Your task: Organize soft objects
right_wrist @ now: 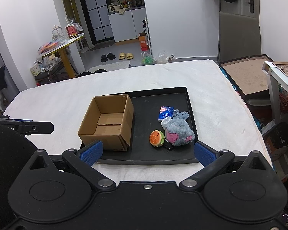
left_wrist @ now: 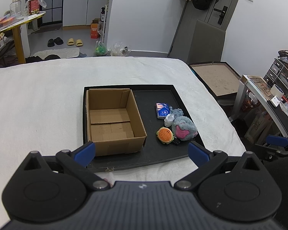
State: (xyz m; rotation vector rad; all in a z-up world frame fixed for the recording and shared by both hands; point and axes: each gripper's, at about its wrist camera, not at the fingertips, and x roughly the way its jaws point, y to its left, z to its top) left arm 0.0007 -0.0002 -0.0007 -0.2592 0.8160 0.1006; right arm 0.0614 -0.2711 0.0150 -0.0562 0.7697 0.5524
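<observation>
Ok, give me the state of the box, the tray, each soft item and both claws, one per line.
cardboard box: open, empty, upright on tray
black tray: holds box and items
burger plush: on tray, outside box
grey plush: on tray, outside box
tissue pack: flat on tray
left claw: open, empty
right claw: open, empty

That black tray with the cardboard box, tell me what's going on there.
Nothing is held yet. The left gripper and right gripper both hover open near the black tray. The brown cardboard box sits empty on it. The orange burger plush, grey-and-pink plush toy and blue tissue pack lie beside the box.
</observation>
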